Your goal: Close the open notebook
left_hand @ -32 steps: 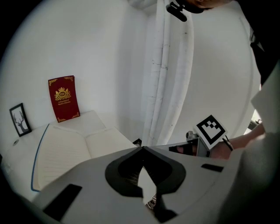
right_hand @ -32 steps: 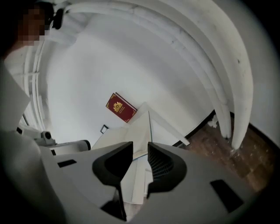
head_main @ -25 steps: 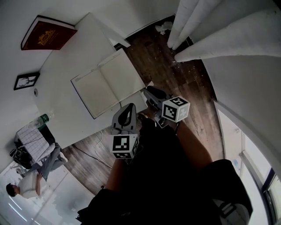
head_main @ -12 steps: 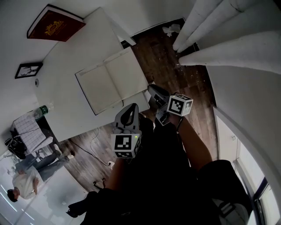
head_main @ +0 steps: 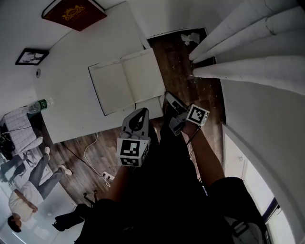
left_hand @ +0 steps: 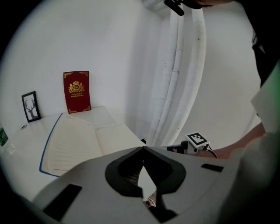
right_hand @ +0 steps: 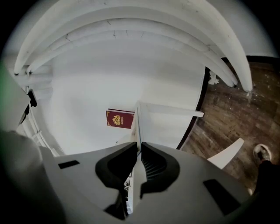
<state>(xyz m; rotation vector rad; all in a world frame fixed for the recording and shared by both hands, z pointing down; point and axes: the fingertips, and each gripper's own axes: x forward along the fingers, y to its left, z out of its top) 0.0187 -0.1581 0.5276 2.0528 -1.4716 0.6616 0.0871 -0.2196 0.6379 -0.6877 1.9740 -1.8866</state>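
The white table holds an open notebook at the tips of the right gripper; a red book and a framed picture stand beyond.

**A:** What do we see of the notebook?

**B:** We see it lying open and flat on a white table. Both cream pages face up, and the centre crease runs from near to far.

**A:** Where on the table does it lie?

**B:** It sits at the near right corner, and its right page reaches almost to the table's right edge.

**A:** Can we make out any detail?

**B:** We see faint ruled lines on the left page. A thin blue cover border runs along that page's outer left edge.
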